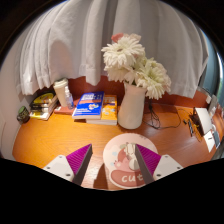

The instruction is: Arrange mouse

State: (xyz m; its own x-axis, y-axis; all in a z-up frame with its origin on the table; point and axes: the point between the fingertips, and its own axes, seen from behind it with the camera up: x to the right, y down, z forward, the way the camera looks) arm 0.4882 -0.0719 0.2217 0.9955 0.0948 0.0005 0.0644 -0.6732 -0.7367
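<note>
A round pink-and-white mouse (124, 162) with a cartoon print and the letters "cut" on it lies on the wooden desk (60, 135), between my fingers. My gripper (114, 150) is open. The mouse sits close against the right purple pad (150, 158), and a strip of bare desk shows between it and the left pad (78, 160). The mouse's near end is hidden below the view.
A white vase (131, 106) of white daisies (135, 65) stands just beyond the mouse. Blue books (88, 104) lie left of it, with a white box (63, 93) and stacked books (42, 102) further left. Pens (190, 122) and a white device (207, 126) lie right. Curtains hang behind.
</note>
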